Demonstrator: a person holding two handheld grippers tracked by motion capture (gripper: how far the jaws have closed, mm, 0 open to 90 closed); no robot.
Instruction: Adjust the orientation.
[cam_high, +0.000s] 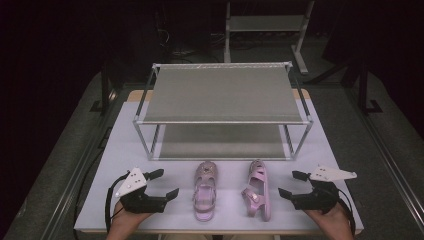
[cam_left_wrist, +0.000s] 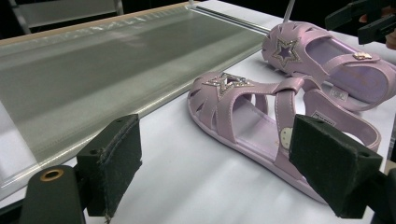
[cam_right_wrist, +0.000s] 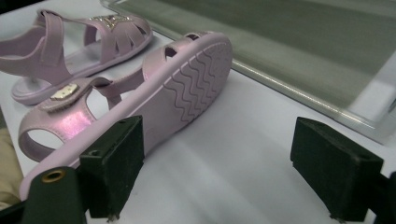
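Two pink star-trimmed sandals lie on the white table in front of a shoe rack. The left sandal (cam_high: 205, 190) (cam_left_wrist: 252, 116) (cam_right_wrist: 84, 42) stands on its sole. The right sandal (cam_high: 257, 190) (cam_left_wrist: 336, 60) (cam_right_wrist: 187, 93) lies tipped on its side, its wavy sole facing my right gripper. My left gripper (cam_high: 167, 182) (cam_left_wrist: 224, 172) rests left of the left sandal, open, with nothing between its pads. To the right of the tipped sandal my right gripper (cam_high: 288, 183) (cam_right_wrist: 219, 168) (cam_left_wrist: 364, 18) is open too, one pad close beside the sandal's heel.
A two-tier metal shoe rack (cam_high: 222, 121) with grey fabric shelves stands mid-table behind the sandals; its lower shelf (cam_left_wrist: 93, 70) (cam_right_wrist: 303, 46) lies just beyond them. The table's front edge (cam_high: 200, 231) runs under my hands. The surroundings are dark floor.
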